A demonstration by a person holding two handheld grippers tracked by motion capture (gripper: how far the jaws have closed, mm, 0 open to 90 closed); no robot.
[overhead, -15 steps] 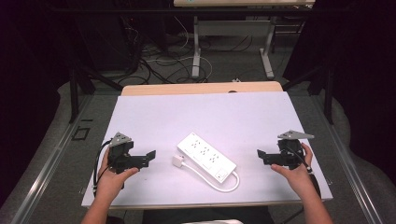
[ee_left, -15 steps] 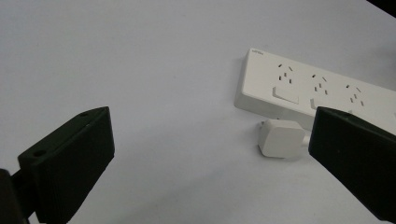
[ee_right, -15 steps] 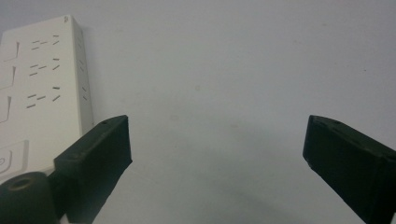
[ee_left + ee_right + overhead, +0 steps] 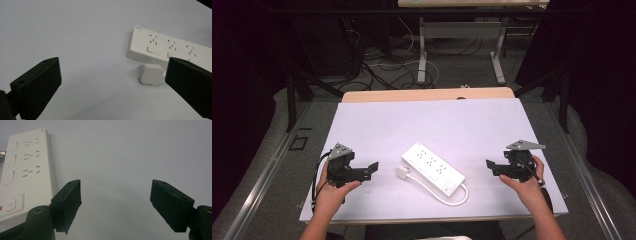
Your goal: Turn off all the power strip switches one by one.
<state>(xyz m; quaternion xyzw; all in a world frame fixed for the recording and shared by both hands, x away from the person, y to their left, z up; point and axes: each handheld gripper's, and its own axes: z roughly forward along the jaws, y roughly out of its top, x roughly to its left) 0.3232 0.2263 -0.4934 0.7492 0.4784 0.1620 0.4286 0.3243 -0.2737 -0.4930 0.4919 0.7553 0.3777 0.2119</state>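
While both hands sit about where they were half a second ago, nothing on the table [image 4: 377, 120] has shifted. Power strip [image 4: 432, 165] lies mid-table, diagonal, its white plug [image 4: 403, 173] just beside the near-left end, cord looping along the front. Left gripper [image 4: 371, 169] jaws spread, nothing between them, pointing at the plug. Right gripper [image 4: 490, 165] also released, empty, well apart from the strip's switch end.
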